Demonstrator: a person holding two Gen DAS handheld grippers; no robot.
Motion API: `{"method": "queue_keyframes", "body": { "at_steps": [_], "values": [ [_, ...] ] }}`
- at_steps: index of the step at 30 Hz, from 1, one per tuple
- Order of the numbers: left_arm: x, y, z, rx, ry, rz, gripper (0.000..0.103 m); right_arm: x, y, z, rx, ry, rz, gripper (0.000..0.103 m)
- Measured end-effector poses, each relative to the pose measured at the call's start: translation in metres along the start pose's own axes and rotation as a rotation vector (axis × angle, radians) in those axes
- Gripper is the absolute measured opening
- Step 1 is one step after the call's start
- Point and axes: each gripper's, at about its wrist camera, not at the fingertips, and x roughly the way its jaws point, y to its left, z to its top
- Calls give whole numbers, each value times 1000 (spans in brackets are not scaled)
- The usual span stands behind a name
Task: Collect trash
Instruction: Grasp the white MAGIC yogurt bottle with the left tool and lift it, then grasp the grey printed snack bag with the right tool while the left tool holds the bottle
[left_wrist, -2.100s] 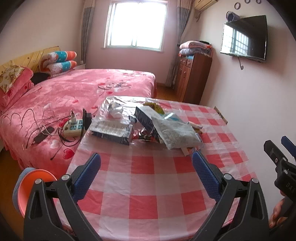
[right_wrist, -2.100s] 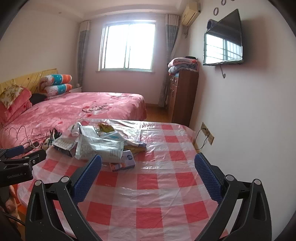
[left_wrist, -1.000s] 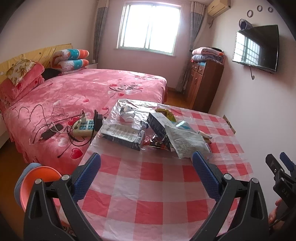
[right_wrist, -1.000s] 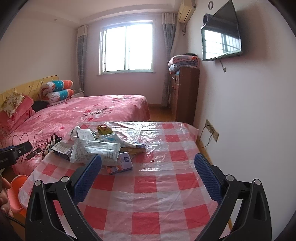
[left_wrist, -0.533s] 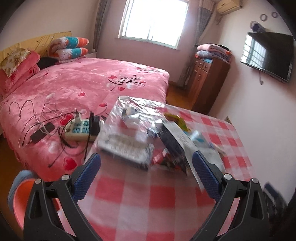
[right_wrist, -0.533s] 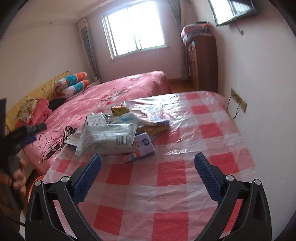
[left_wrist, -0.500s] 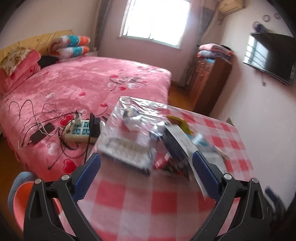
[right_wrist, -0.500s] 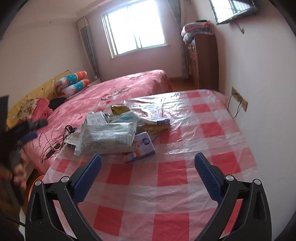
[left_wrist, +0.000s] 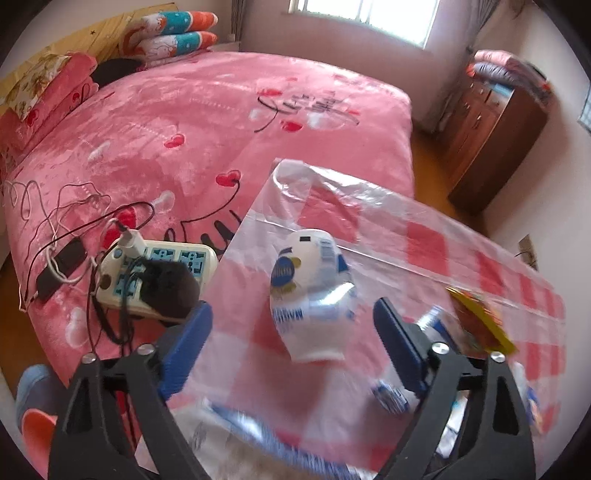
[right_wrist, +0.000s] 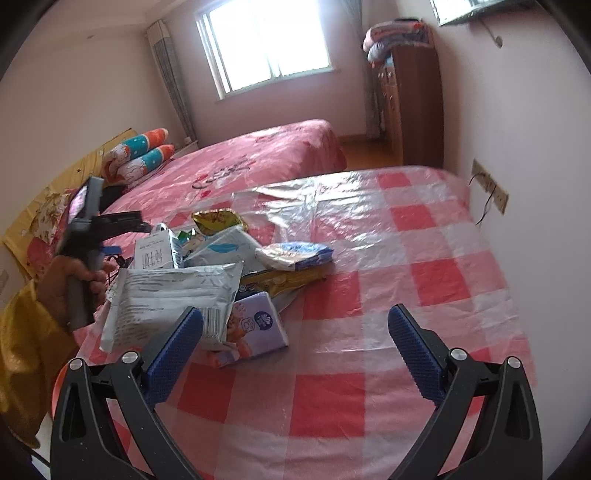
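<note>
Motion blur smears the bottom of the left wrist view, so the papers and wrappers at 5 to 7 o'clock there cannot be read. A crumpled white and blue pouch (left_wrist: 312, 295) lies on the clear plastic sheet (left_wrist: 369, 206) over the checked table (left_wrist: 424, 243), between the blue pads of the left gripper (left_wrist: 291, 332). The jaws have just been closing but stand apart, and neither pad touches the pouch. A power strip (left_wrist: 155, 266) with tangled cords sits on the bed (left_wrist: 207, 110) at 9 o'clock. An orange basin (left_wrist: 35, 428) is cut off at 8 o'clock; its contents are hidden.

In the right wrist view, the trash pile (right_wrist: 221, 273) sits at 10 o'clock. The right gripper (right_wrist: 293, 347) hangs wide open and empty, its left pad overlapping a grey bag (right_wrist: 170, 291). A hand (right_wrist: 74, 280) at 9 o'clock holds the left tool.
</note>
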Motion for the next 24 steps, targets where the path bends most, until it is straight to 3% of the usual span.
{"method": "queue_keyframes", "body": {
  "at_steps": [4,8,12,16,24],
  "values": [
    [20,-5,8,28,35,12,71,15,0,3,1,15,10,99],
    [36,-12,7,49,83,-17,50,20,-5,10,11,13,5,99],
    [33,-28,-8,134,67,6,45,23,-8,16,9,6,-1,99],
    [19,-40,-29,184,66,-66,44,28,-9,16,18,12,9,99],
    [-16,-58,-82,235,66,-189,43,32,-17,0,108,73,116,99]
  ]
}}
